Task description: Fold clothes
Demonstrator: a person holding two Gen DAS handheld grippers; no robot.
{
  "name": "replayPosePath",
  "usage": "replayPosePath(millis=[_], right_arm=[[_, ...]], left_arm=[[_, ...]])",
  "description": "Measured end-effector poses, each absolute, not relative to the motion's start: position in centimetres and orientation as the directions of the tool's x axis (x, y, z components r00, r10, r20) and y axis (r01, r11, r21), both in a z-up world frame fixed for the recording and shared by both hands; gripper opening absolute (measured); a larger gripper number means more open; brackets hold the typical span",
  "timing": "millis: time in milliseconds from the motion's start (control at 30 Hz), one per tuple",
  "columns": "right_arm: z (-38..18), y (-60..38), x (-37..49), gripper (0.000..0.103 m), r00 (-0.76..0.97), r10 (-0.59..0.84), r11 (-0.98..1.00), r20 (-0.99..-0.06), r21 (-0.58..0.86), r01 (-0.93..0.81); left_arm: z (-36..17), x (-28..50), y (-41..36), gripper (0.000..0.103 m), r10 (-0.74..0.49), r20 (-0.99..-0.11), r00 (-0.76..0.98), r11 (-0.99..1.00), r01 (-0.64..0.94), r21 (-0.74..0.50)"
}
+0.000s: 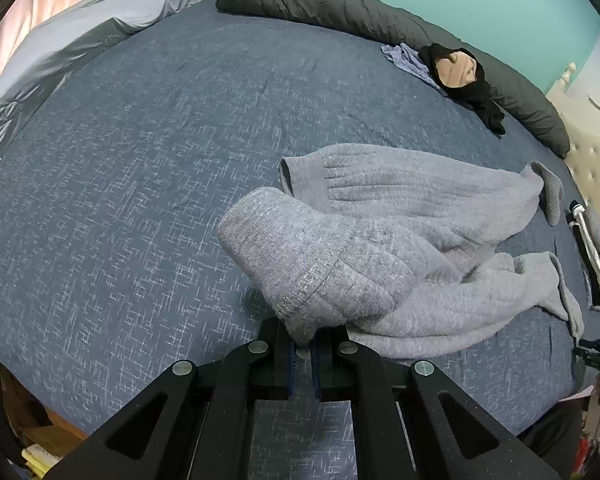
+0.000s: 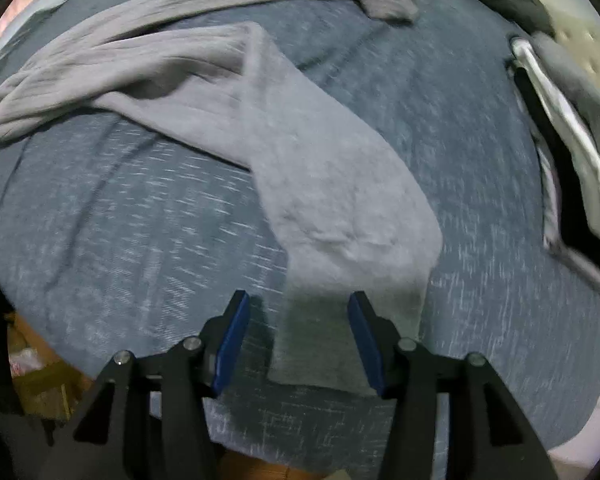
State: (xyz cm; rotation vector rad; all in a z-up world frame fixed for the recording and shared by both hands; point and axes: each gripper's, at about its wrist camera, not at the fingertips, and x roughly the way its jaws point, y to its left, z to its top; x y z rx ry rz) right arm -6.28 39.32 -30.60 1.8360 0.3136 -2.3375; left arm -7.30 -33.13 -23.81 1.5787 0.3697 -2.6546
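Clamped tight in the left gripper point(image 1: 304, 354): a folded ribbed hem of the grey sweater point(image 1: 400, 240), lifted off the blue bedspread point(image 1: 140, 184). Spread flat beyond that pinch, toward the dark duvet point(image 1: 340, 4) at the far edge, the rest of the knit. Over on the right wrist view, right gripper point(image 2: 298, 320) parted about halfway, blue pads point(image 2: 232, 340) clear of cloth, sleeve cuff point(image 2: 340, 312) lying loose between them on the bedspread. Blurred, that view, so contact with the right-hand pad possibly there, hard to call. Near the duvet, a black garment point(image 1: 480, 96).
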Motion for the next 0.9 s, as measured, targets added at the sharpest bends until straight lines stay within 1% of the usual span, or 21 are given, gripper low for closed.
replayPosePath(millis=[33,67,100,167,367,500,667,733,767,800,833,867,900], right_arm=[[-30.7,39.4,-6.3,0.041,-0.244,0.007,-0.967,-0.97,-0.069,0.246],[-30.8,39.5,-6.3,0.023,-0.249,0.004,-0.967,-0.968,-0.067,0.245],[-30.9,39.7,-6.4,0.014,-0.251,0.008,-0.967,-0.968,-0.071,0.243],[-30.6,40.1,-6.6,0.008,-0.262,0.01,-0.97,-0.965,-0.073,0.231],[-25.6,42.7,-7.5,0.007,-0.39,-0.01,-0.984,-0.921,-0.061,0.17],[-22.8,45.6,-9.7,0.007,-0.441,0.03,-0.991,-0.897,-0.085,0.107],[-22.2,48.3,-13.0,0.007,-0.443,0.086,-0.994,-0.892,-0.109,0.026],[-22.9,49.0,-14.3,0.007,-0.435,0.122,-0.991,-0.892,-0.137,0.003],[-23.2,49.2,-14.9,0.008,-0.431,0.154,-0.986,-0.889,-0.166,-0.009],[-23.5,49.5,-15.4,0.014,-0.423,0.184,-0.981,-0.887,-0.192,-0.023],[-23.8,49.7,-15.8,0.017,-0.422,0.221,-0.974,-0.879,-0.22,-0.052],[-24.0,49.9,-16.1,0.019,-0.419,0.26,-0.965,-0.87,-0.249,-0.082],[-23.9,50.0,-16.1,0.019,-0.436,0.25,-0.968,-0.865,-0.229,-0.101]], left_arm=[[-23.8,-7.2,-33.1,0.006,0.093,-0.869,-0.485,-0.971,0.147,-0.186],[-23.8,-7.1,-33.1,0.006,0.093,-0.869,-0.486,-0.972,0.147,-0.186],[-23.8,-7.0,-33.1,0.006,0.091,-0.87,-0.485,-0.972,0.146,-0.183],[-23.8,-6.9,-33.1,0.006,0.088,-0.871,-0.483,-0.973,0.147,-0.179],[-23.9,-7.0,-33.4,0.006,0.082,-0.875,-0.476,-0.972,0.156,-0.176],[-24.0,-7.2,-33.3,0.006,0.073,-0.878,-0.473,-0.973,0.161,-0.167],[-24.2,-7.3,-33.2,0.006,0.063,-0.882,-0.466,-0.973,0.168,-0.158],[-24.2,-7.3,-33.2,0.006,0.059,-0.885,-0.462,-0.973,0.171,-0.153],[-24.2,-7.3,-33.2,0.006,0.056,-0.887,-0.459,-0.974,0.172,-0.151],[-24.2,-7.3,-33.1,0.006,0.055,-0.887,-0.458,-0.974,0.171,-0.148],[-24.2,-7.3,-33.1,0.006,0.054,-0.888,-0.456,-0.974,0.171,-0.147],[-24.2,-7.4,-33.1,0.006,0.053,-0.889,-0.454,-0.975,0.17,-0.144],[-24.2,-7.4,-33.1,0.006,0.052,-0.89,-0.453,-0.975,0.168,-0.142]])
